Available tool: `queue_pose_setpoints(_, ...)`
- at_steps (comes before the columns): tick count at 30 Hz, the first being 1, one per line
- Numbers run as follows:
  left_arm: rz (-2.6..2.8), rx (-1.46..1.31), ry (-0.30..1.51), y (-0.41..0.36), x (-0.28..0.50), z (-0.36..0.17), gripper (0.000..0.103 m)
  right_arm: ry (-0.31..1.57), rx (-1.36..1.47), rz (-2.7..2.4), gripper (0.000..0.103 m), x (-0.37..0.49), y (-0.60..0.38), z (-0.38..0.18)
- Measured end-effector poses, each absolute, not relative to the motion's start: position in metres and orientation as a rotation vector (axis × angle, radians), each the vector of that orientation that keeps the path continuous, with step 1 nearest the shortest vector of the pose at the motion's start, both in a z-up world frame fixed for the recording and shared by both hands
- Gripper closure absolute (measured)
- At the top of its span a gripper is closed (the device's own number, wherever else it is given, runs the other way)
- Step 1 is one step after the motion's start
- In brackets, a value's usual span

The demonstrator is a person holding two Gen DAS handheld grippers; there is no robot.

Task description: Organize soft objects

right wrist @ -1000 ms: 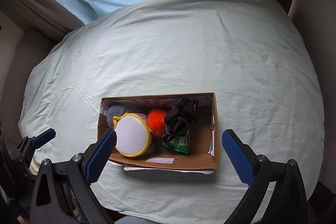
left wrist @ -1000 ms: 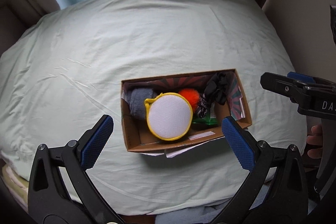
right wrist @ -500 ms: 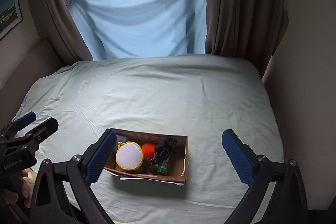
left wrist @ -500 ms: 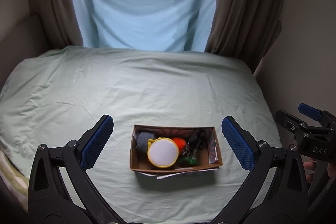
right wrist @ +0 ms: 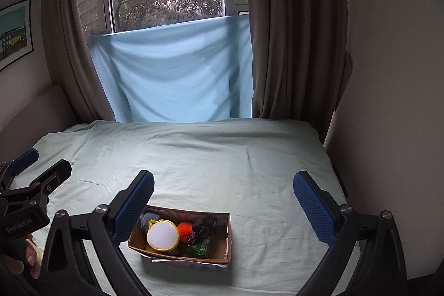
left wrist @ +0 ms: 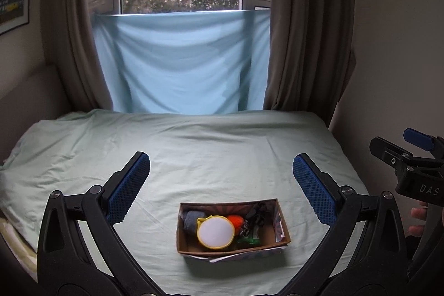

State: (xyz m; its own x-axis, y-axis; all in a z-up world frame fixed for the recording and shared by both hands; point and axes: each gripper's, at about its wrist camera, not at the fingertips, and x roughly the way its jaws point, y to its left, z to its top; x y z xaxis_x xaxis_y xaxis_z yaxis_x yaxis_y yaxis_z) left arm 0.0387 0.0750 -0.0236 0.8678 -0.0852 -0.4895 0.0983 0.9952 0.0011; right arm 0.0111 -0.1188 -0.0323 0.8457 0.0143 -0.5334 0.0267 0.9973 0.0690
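Box: cardboard box [left wrist: 273,225] on bed [left wrist: 194,151], long axis left-right.
Grippers: left gripper [left wrist: 222,185], right gripper [right wrist: 223,194] spread wide, empty.
Change: both pulled back; box smaller in view.

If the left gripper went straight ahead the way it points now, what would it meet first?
Probably the pale green bedsheet beyond the cardboard box, or the blue cloth under the window. The open left gripper is aimed above and past the box, so nothing lies between its fingers. Depth is hard to judge in this fisheye view.
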Motion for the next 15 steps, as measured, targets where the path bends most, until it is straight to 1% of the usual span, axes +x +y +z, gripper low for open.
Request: queue_pose_setpoints(15, -0.117, 0.030, 0.505, 0.0673, 0.0346, -0.0200, 0.000, 0.537, 0.070, -0.006, 0.003, 0.0069, -0.1233, -0.0314)
